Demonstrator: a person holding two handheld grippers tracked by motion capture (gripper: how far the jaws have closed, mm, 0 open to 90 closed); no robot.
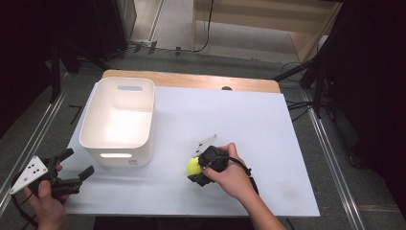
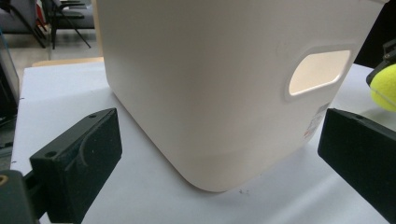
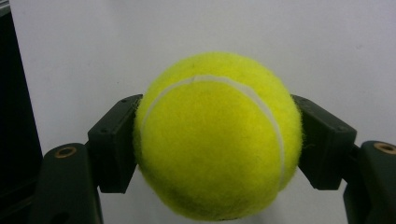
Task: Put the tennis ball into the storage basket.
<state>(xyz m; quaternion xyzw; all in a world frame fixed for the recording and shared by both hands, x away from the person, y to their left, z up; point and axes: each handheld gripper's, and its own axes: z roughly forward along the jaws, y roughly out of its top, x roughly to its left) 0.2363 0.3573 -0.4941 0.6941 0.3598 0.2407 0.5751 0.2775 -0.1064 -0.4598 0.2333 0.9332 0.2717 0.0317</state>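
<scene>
The right gripper point(image 1: 197, 168) is pinching a yellow tennis ball point(image 1: 193, 166) low over the white tabletop point(image 1: 249, 124), near the front-middle of the table. In the right gripper view the ball point(image 3: 217, 140) sits squarely between both black jaws, pads pressed into the felt on either side, seam curving over the top. Whether it's resting on the surface or just lifted off can't be told.

The relation that matters: the white plastic bin point(image 1: 118, 120) stands to the left of the ball and a bit farther back, w/ a clear strip of table between them. The ball is round, so no axis to line up; the move is prob. up, across to the left and over the bin's near-right rim, which stands well higher than the ball.

The left gripper point(image 1: 76, 173) hangs at the front-left corner, jaws spread, nothing between them. It's just beside the bin's near wall, closer to the bin than the right hand point(image 1: 233, 176), but idle. In the left gripper view the bin's handle cutout point(image 2: 319, 71) and the ball point(image 2: 385, 87) show past the right jaw.
</scene>
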